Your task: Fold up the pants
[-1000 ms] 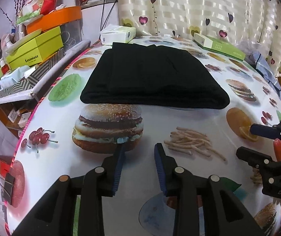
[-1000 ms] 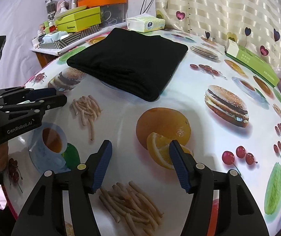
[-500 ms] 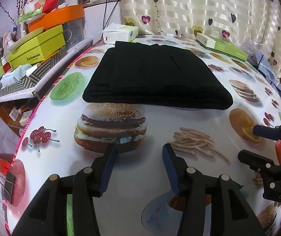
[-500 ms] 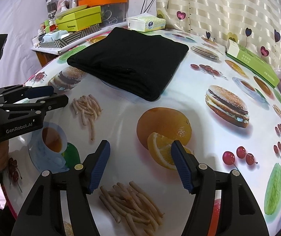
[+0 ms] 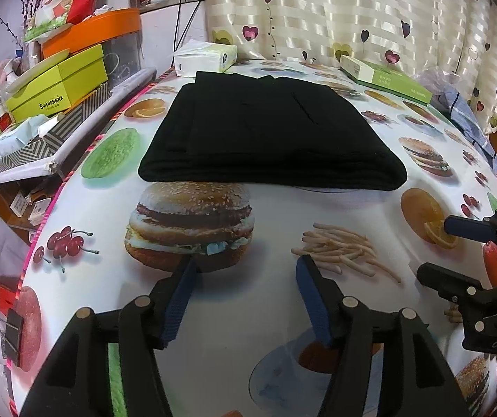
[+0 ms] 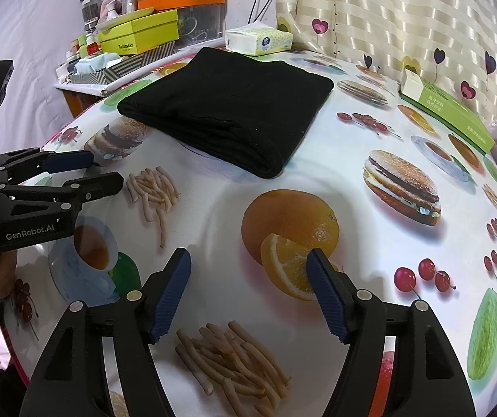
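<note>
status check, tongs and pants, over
Left tongs and right tongs just opened wider, both empty. Black pants folded on table. Nothing in the way.

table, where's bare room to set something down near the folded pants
The table is bare in front of the pants, up to both open hand-held grippers, left and right. It is also bare to the right of the pants, up to the green box. It is crowded behind: the tissue pack sits near the pants' far edge, and stacked boxes fill the side shelf.
</note>
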Demonstrator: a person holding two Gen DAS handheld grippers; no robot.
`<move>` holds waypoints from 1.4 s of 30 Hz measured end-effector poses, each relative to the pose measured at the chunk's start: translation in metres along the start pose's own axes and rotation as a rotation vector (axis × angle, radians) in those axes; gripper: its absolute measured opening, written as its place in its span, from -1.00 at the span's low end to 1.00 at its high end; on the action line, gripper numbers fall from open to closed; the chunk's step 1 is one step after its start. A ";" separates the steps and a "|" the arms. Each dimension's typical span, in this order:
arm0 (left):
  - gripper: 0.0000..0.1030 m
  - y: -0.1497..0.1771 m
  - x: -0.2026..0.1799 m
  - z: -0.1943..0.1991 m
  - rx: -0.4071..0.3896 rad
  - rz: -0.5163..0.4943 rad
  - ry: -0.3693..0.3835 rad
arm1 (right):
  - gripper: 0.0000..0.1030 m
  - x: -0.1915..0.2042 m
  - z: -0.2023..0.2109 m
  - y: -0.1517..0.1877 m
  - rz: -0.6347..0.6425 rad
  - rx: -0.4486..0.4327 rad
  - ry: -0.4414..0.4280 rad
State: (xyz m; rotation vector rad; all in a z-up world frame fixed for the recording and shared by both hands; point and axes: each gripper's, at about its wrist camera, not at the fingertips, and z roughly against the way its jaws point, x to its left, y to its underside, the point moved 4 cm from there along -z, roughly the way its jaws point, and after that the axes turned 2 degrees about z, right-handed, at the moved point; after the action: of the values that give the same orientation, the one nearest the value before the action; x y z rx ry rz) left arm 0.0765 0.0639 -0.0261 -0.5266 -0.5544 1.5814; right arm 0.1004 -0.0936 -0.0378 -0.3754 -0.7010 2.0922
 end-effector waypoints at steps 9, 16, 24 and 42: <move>0.32 0.001 -0.003 -0.001 0.003 -0.003 0.014 | 0.37 0.000 0.000 0.000 0.001 0.000 0.000; 0.35 0.001 -0.003 -0.001 0.004 -0.005 0.014 | 0.38 0.000 0.000 0.000 0.001 0.000 0.000; 0.38 0.000 -0.003 -0.002 0.004 -0.006 0.015 | 0.39 0.000 0.000 0.000 0.001 0.001 -0.001; 0.39 0.000 -0.003 -0.002 0.004 -0.006 0.015 | 0.40 0.000 0.000 0.000 0.001 0.001 -0.001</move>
State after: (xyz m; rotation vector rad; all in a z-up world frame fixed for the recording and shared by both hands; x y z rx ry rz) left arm 0.0776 0.0609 -0.0277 -0.5322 -0.5411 1.5714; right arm 0.1009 -0.0936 -0.0377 -0.3748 -0.7001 2.0937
